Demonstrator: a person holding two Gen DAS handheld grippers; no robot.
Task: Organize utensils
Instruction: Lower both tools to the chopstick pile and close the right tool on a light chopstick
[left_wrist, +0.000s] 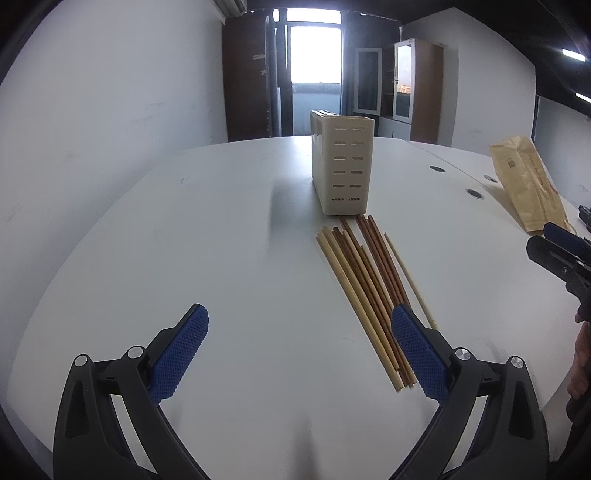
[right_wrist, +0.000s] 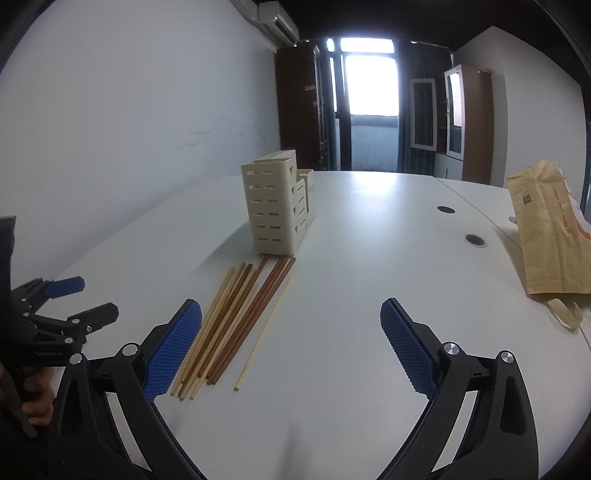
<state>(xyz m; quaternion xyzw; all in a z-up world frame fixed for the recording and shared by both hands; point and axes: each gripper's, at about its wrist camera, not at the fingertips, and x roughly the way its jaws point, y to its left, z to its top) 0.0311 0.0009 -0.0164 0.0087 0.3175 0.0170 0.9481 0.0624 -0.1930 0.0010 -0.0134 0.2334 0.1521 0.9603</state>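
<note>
Nearest, the left gripper (left_wrist: 299, 347) and the right gripper (right_wrist: 291, 339) both hover over the white table (left_wrist: 184, 258) with jaws spread wide, holding nothing. A bundle of chopsticks (right_wrist: 236, 317) lies flat at the right gripper's 11 o'clock, one pale stick apart. Beyond stands the cream utensil holder (right_wrist: 277, 210) at 12 o'clock, and a paper bag (right_wrist: 550, 236) at 2 o'clock.

An office — white desk (right_wrist: 369, 229) with cable grommets (right_wrist: 475, 240), glass-fronted cabinets (right_wrist: 455, 118).

The left gripper (left_wrist: 299, 326) hides some chopsticks' (left_wrist: 364, 291) near ends; the holder's (left_wrist: 341, 162) inside stays unseen.
</note>
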